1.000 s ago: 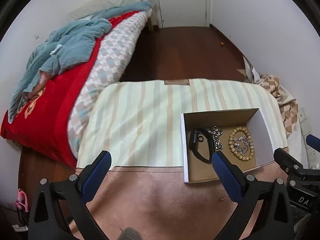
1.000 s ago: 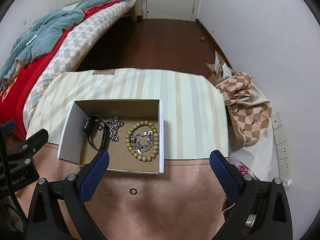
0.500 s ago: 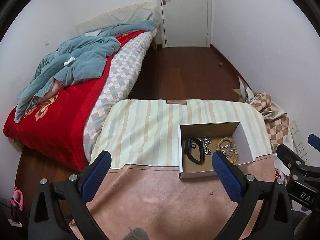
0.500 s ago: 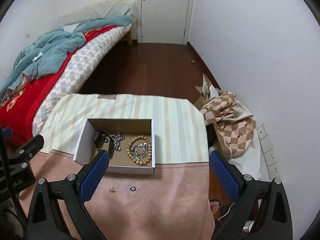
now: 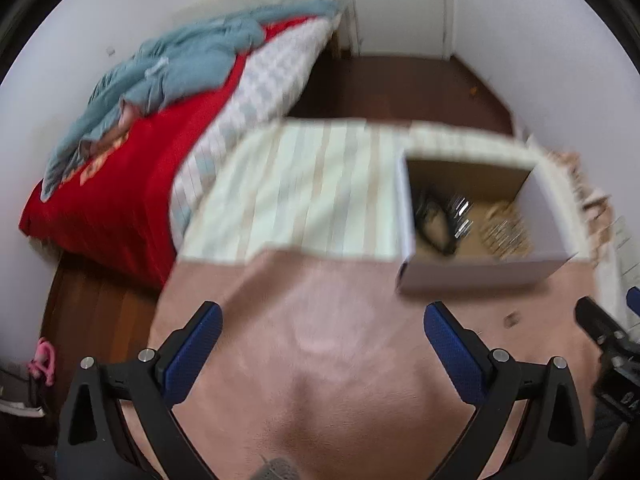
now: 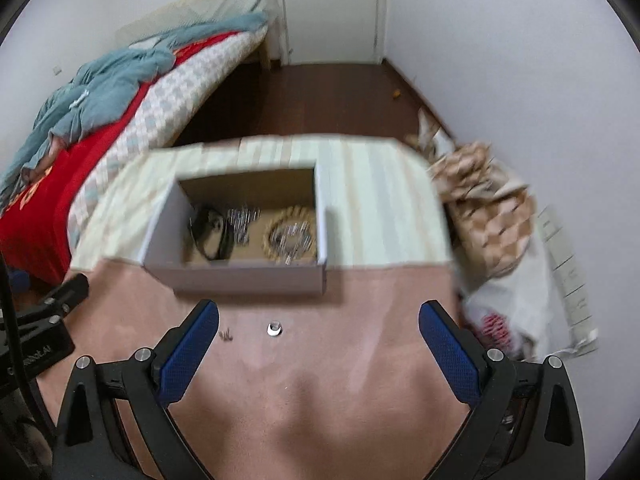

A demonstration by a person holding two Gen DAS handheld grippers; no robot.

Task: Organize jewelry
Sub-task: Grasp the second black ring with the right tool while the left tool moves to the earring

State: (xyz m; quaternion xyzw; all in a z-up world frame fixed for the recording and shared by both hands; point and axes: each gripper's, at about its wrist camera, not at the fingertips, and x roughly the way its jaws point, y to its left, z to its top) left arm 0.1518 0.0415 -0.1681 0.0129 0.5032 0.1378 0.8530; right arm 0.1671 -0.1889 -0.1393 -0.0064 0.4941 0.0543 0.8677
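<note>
Silvery and small, a ring lies on the pink cloth just ahead of the right gripper, between its spread blue-padded fingers and nearer the left one. A tiny dark earring sits beside that finger. Beyond stands a white cardboard box holding a black band, a chain and wooden beads, all blurred. The left gripper hovers spread and empty.
</note>
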